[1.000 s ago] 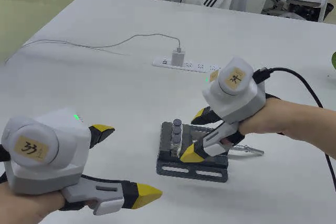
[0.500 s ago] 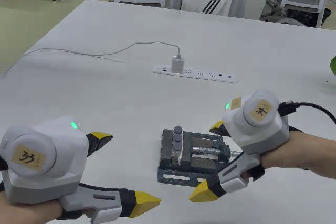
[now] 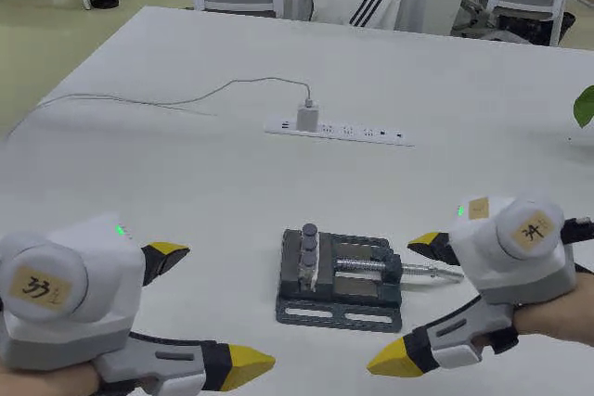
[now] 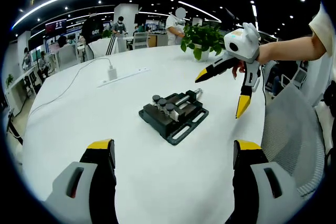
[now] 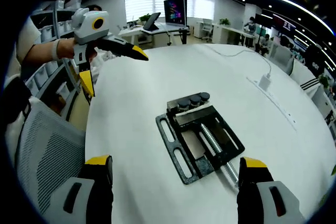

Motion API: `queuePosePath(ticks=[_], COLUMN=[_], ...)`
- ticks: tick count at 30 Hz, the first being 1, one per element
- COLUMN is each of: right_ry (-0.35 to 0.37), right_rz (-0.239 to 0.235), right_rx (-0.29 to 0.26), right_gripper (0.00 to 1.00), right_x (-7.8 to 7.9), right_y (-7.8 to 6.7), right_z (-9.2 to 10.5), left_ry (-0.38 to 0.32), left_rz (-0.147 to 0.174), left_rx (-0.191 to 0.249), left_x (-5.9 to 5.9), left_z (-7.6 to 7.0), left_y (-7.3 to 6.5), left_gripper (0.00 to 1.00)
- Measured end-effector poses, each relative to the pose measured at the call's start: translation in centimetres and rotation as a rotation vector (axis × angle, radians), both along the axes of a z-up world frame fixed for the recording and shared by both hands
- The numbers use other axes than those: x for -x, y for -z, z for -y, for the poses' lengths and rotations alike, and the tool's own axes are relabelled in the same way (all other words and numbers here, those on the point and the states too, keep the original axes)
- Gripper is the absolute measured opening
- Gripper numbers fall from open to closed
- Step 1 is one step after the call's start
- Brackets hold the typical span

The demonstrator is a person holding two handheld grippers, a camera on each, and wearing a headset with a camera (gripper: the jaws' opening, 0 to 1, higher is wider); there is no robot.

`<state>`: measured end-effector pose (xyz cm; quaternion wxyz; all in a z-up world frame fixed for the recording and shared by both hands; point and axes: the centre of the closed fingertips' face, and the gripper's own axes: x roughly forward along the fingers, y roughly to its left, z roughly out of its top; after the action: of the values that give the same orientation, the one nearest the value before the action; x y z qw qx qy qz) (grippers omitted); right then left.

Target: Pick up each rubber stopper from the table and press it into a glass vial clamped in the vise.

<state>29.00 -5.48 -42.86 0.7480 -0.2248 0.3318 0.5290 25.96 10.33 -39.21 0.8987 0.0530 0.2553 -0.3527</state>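
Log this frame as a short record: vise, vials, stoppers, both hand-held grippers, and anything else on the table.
vise: on the table, between the two grippers
vials: three in a row, upright, clamped in the vise
stoppers: dark, one atop each vial
left hand-held gripper: open, empty, left of the vise, apart from it
right hand-held gripper: open, empty, right of the vise, apart from it
other: power strip with a charger plugged in, beyond the vise
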Motion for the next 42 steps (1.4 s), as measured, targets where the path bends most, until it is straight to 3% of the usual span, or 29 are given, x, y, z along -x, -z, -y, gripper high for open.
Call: queuePosePath(ticks=[12,22,31,42], right_ry=[0.085,0.173,0.216,0.222], right_rz=[0.010,0.023,0.036,0.012], right_rx=[-0.049,-0.105,-0.121,-0.128], right_gripper=[0.99,0.99,0.99,0.99], right_x=[2.8,3.9,4.0,4.9], right_y=[-0.1,-0.7,-1.0,-0.4], right_z=[4.0,6.3,7.3,7.3], left_ry=[-0.022,-0.036,-0.028,-0.045], left_rz=[-0.014,-0.028,-0.038,-0.041], left_rx=[-0.007,-0.015,-0.023,-0.018], left_x=[1.0,1.6,2.1,2.7], left_z=[-0.4,-0.8,-0.9,-0.7], left_y=[0.4,0.8,1.0,0.9], left_gripper=[0.93,0.93,0.93,0.93])
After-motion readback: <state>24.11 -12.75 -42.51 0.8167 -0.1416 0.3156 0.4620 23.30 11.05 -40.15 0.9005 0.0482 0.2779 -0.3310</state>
